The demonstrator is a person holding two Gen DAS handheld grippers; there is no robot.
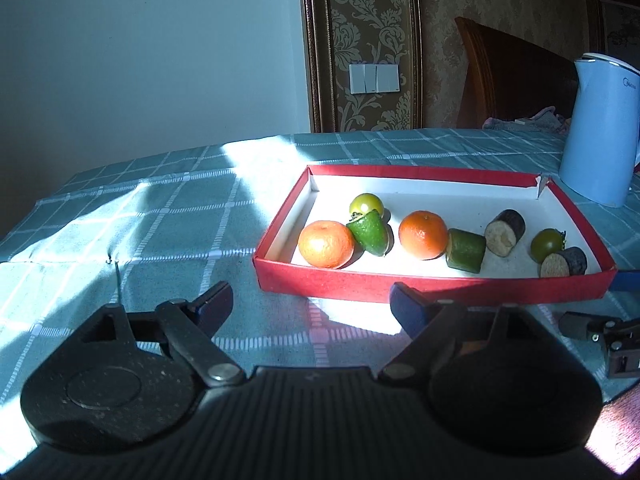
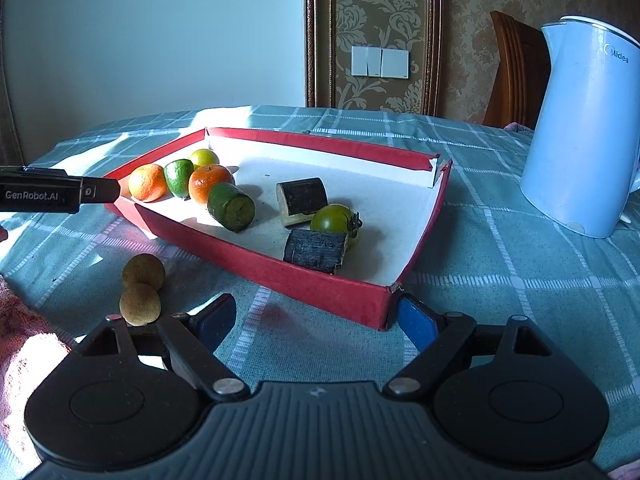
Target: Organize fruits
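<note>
Inside the shallow red cardboard tray (image 2: 332,296) on the desk (image 2: 500,280) lie two tangerines (image 1: 326,243), two green tomatoes (image 1: 366,205), two green chunks (image 1: 465,249) and two dark chunks (image 1: 505,232). Two brown balls (image 2: 141,303) sit outside. Left claw (image 1: 312,300) and right claw (image 2: 316,318) both gape, empty.

A pale blue electric kettle (image 2: 580,128) stands at the right of the frame on the counter (image 2: 500,280), which wears a teal checked cloth. Behind, upper centre, a white switch plate (image 2: 380,62) sits on patterned wallpaper beside a wooden chair (image 2: 516,68).
</note>
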